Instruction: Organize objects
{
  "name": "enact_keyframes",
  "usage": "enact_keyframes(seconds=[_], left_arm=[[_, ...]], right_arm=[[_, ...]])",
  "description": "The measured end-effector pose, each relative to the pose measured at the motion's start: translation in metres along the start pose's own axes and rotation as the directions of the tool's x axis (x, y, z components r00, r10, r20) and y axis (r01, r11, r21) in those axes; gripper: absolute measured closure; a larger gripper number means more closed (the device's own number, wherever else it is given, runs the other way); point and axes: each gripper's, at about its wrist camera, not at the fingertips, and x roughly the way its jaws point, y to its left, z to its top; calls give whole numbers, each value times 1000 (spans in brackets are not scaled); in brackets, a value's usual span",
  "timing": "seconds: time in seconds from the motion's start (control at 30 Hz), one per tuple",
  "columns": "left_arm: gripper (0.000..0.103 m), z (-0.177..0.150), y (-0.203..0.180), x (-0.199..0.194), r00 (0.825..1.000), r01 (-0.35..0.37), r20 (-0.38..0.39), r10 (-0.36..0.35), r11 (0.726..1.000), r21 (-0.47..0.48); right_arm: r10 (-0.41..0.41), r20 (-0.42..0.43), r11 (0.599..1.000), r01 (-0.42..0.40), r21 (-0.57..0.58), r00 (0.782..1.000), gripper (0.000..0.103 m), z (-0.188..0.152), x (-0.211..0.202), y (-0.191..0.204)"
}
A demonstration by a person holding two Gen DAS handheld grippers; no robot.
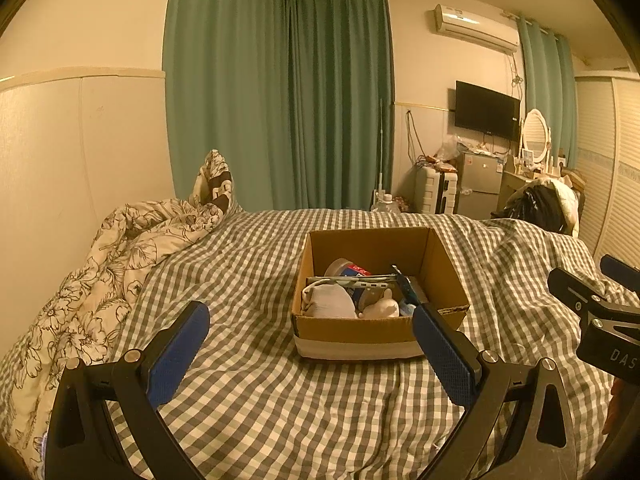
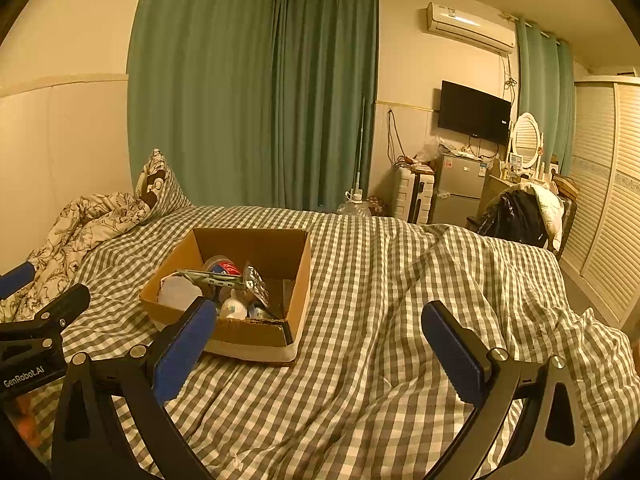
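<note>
A brown cardboard box point(image 1: 362, 330) sits on the checked bedspread point(image 1: 256, 400); it also shows in the right wrist view point(image 2: 256, 332). Inside lie a white cloth bundle point(image 1: 330, 302), a tape roll point(image 1: 344, 269), a grey flat device point(image 1: 352, 281), a small white bottle point(image 2: 234, 309) and a foil blister pack point(image 2: 256, 284). My left gripper point(image 1: 310, 316) is open and empty, just in front of the box. My right gripper point(image 2: 320, 316) is open and empty, to the right of the box. The right gripper also shows at the left wrist view's right edge point(image 1: 600, 304).
A crumpled floral quilt point(image 1: 100, 280) and a pillow point(image 1: 216, 184) lie at the bed's left. Green curtains point(image 1: 280, 100) hang behind. A suitcase point(image 1: 434, 192), small fridge point(image 1: 480, 184), TV point(image 1: 486, 110) and a chair with clothes point(image 1: 540, 204) stand beyond the bed. Wardrobe doors point(image 2: 604, 200) are at right.
</note>
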Motion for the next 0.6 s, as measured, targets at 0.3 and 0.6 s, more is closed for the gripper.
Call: enact_keyframes(seconds=[0.3, 0.6], left_arm=[[0, -1, 1, 1, 1000, -7, -5, 7, 1000, -1], [0, -2, 1, 1, 1000, -8, -7, 8, 1000, -1]], right_arm=[[0, -3, 1000, 0, 2, 1000, 0, -1, 1, 0], [1, -7, 1000, -1, 4, 1000, 0, -2, 1, 4]])
